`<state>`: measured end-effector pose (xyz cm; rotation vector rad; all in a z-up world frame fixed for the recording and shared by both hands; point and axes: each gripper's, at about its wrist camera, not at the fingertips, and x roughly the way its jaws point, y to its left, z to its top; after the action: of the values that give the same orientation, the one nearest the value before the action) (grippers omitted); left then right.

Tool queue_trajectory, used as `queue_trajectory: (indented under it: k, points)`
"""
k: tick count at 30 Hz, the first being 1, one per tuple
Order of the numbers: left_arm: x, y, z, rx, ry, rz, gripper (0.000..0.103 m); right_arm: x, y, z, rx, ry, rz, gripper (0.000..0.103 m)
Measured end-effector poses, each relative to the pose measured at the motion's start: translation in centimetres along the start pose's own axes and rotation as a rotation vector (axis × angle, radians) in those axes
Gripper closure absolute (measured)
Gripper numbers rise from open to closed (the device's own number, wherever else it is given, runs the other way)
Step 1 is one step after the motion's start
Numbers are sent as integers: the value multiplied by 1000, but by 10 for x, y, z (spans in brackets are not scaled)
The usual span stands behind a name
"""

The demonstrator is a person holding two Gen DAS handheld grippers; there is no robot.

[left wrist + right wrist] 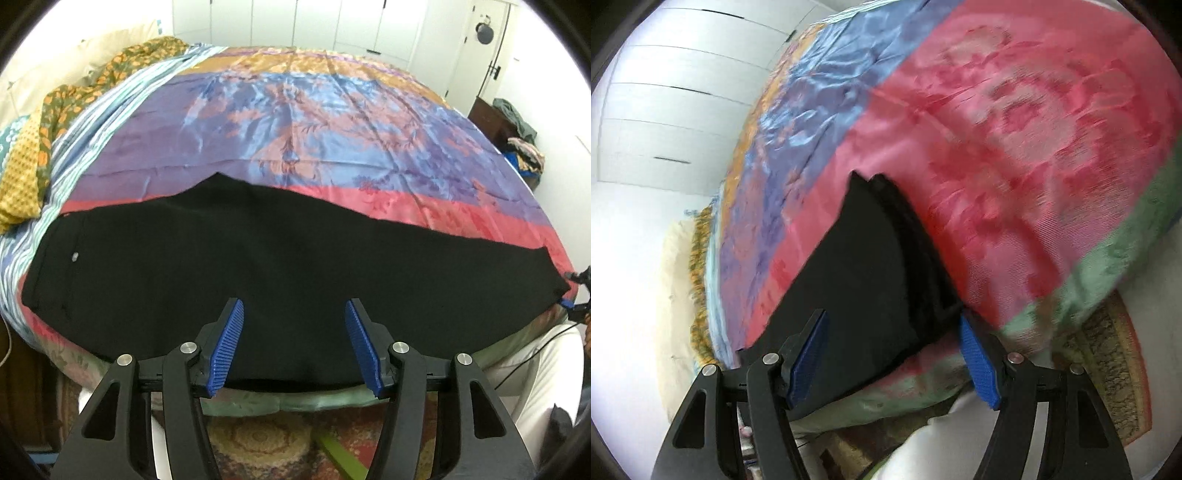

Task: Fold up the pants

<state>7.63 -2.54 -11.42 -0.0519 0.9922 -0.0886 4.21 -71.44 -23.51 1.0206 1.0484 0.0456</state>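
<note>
Black pants [229,258] lie flat along the near edge of the bed, folded lengthwise, waist with a button at the left and leg ends at the right. My left gripper [294,314] is open and empty, hovering over the pants' middle near the front edge. My right gripper [892,325] is open at the leg ends [871,266], its fingers straddling the cuff without closing on it. It also shows at the right edge of the left wrist view [572,291].
A shiny bedspread [314,122] with blue, orange and pink bands covers the bed. Yellow and green floral bedding [40,140] is piled at the left. A patterned rug [258,443] lies below the bed's edge. A dark side table with clothes [517,125] stands at the far right.
</note>
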Motion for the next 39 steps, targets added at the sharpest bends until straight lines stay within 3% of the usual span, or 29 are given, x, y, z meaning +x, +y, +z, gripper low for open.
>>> queue_trajectory:
  k: [3, 7, 12, 14, 16, 17, 19, 22, 28, 33, 36, 39]
  points:
    - [3, 1, -1, -4, 4, 1, 43, 2, -6, -3, 87, 1, 87, 33]
    - [11, -3, -1, 2, 19, -6, 43, 22, 3, -10, 115, 34, 12, 33]
    - [22, -13, 11, 34, -18, -22, 39, 34, 20, -10, 98, -79, -40, 34]
    - [38, -15, 16, 36, -2, -37, 32, 38, 21, -10, 106, -105, -80, 46]
    - [66, -16, 14, 32, 70, -60, 34, 40, 21, -11, 106, -119, -132, 87]
    - [79, -16, 10, 32, 111, -69, 40, 38, 24, -12, 96, -127, -125, 92]
    - [97, -17, 2, 49, 175, -68, 48, 30, 34, -15, 45, -156, -131, 93]
    - [94, -20, -4, 90, 156, -52, 48, 15, 64, -30, -53, -187, -65, 93]
    - [76, 9, -1, -64, 148, -107, 48, 21, 139, -73, -131, -184, 155, 93]
    - [54, 45, 1, -171, 103, -123, 48, 87, 218, -120, -179, -85, 319, 93]
    - [43, 70, 1, -232, 77, -117, 48, 139, 258, -154, -255, -17, 319, 93]
    - [37, 92, -4, -295, 71, -100, 48, 198, 291, -201, -408, 49, 262, 93]
